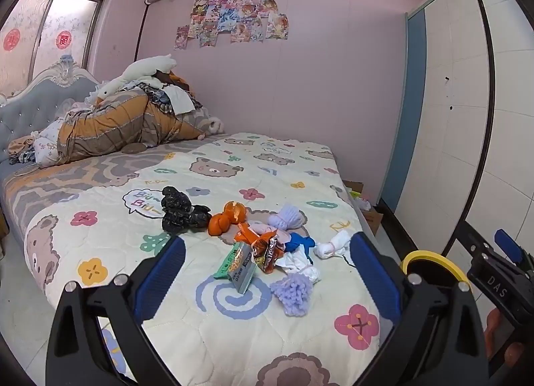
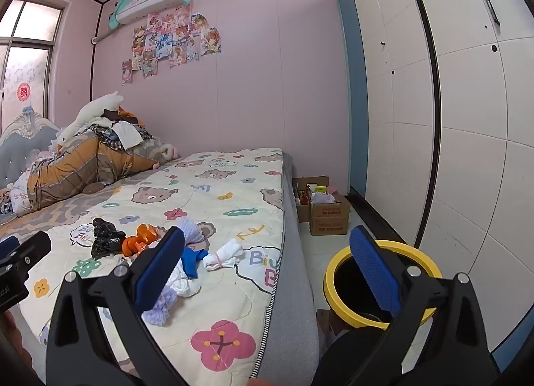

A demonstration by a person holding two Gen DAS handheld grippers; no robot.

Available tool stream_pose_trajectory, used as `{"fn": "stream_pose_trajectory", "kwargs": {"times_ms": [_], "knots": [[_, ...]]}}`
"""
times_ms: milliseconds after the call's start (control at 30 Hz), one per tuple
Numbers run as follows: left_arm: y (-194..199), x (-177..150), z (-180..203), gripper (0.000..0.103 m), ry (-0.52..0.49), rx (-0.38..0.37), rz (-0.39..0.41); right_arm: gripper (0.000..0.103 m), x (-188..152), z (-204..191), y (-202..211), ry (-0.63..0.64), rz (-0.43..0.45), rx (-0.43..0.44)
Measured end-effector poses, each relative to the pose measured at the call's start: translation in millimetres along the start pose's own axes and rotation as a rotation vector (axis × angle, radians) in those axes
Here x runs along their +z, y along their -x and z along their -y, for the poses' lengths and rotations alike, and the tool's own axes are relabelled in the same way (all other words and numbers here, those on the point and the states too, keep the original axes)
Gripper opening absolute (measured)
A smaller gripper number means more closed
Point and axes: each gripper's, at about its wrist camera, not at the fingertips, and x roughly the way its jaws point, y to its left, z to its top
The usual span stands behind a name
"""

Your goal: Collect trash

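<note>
Trash lies in a cluster on the bear-print quilt (image 1: 213, 329): a crumpled black bag (image 1: 182, 210), orange peel (image 1: 227, 219), an orange snack wrapper (image 1: 265, 249) and a green packet (image 1: 237, 265). Mixed in are purple socks (image 1: 293, 292), a blue cloth (image 1: 300, 242) and white socks (image 1: 333, 247). My left gripper (image 1: 267, 242) hovers open just short of the wrappers, holding nothing. My right gripper (image 2: 267, 234) is open and empty over the bed's edge, its right finger above a yellow-rimmed black bin (image 2: 330, 272) on the floor. The peel (image 2: 138, 240) and black bag (image 2: 105, 237) show left of it.
A heap of bedding and plush toys (image 1: 116, 125) fills the head of the bed. Cardboard boxes (image 2: 328, 215) with oddments stand on the floor past the bin. A white wardrobe (image 2: 434, 119) lines the right wall, leaving a narrow floor strip beside the bed.
</note>
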Motion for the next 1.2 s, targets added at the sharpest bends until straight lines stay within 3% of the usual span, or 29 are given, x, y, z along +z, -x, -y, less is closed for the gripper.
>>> {"fn": "stream_pose_trajectory", "kwargs": {"times_ms": [1200], "knots": [[-2.1,0.0,-2.3,0.095,0.0,0.001,-0.011,0.095,-2.0,1.8,-1.7,0.0,-0.011,0.002]]}}
